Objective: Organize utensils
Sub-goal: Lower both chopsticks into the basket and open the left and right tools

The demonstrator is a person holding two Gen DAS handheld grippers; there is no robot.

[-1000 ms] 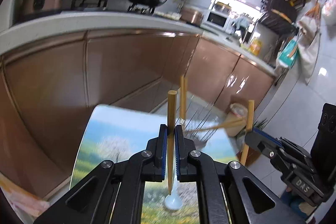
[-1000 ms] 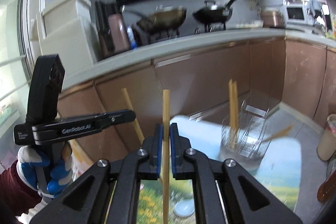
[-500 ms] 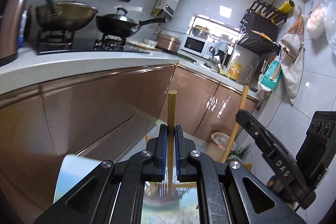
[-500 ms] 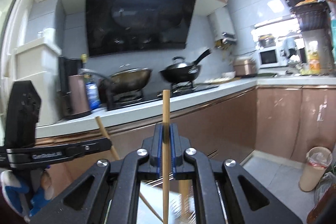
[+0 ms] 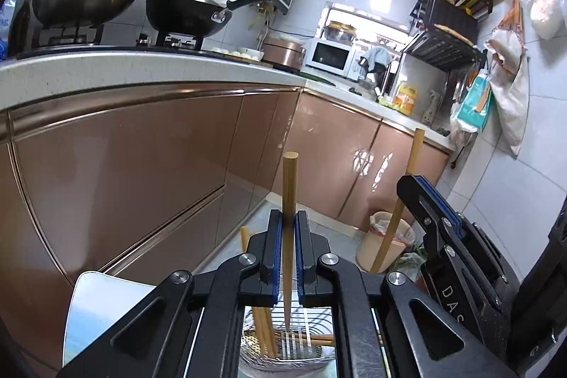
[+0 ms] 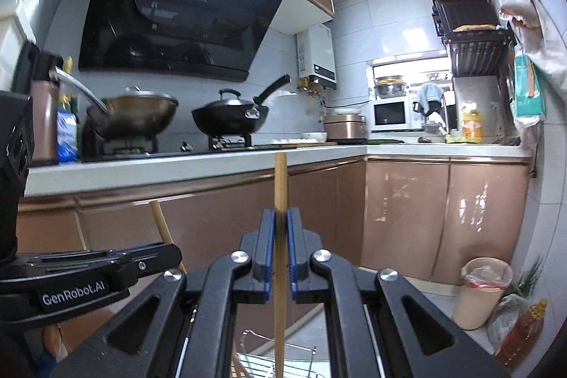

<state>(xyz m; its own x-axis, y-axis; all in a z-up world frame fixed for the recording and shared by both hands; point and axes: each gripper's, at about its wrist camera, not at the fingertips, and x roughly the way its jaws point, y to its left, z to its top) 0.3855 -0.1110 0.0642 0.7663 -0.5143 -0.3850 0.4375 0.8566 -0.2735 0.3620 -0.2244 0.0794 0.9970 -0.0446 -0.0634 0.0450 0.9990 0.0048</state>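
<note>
My left gripper (image 5: pixel 288 218) is shut on an upright wooden chopstick (image 5: pixel 290 183), whose thin tip points down into a wire utensil basket (image 5: pixel 287 348) directly below. Several chopsticks (image 5: pixel 264 325) lie in that basket. My right gripper (image 6: pixel 280 216) is shut on another upright chopstick (image 6: pixel 280 179), held over the basket's rim (image 6: pixel 280 348). In the left wrist view the right gripper (image 5: pixel 430 201) shows at the right with its chopstick (image 5: pixel 407 193). The left gripper (image 6: pixel 163 252) shows at the left of the right wrist view, with its chopstick (image 6: pixel 159 225) above it.
The basket stands on a table with a landscape-print cloth (image 5: pixel 106 307). Behind it run copper-coloured kitchen cabinets (image 5: pixel 124 147) under a white counter with two woks (image 6: pixel 230 117) on a stove. A bin (image 6: pixel 482 293) and bottles (image 6: pixel 521 332) stand on the floor at the right.
Both grippers have swung over the basket with their chopsticks; the table and basket have dropped low in both views. The right gripper has tipped from looking down to level.
</note>
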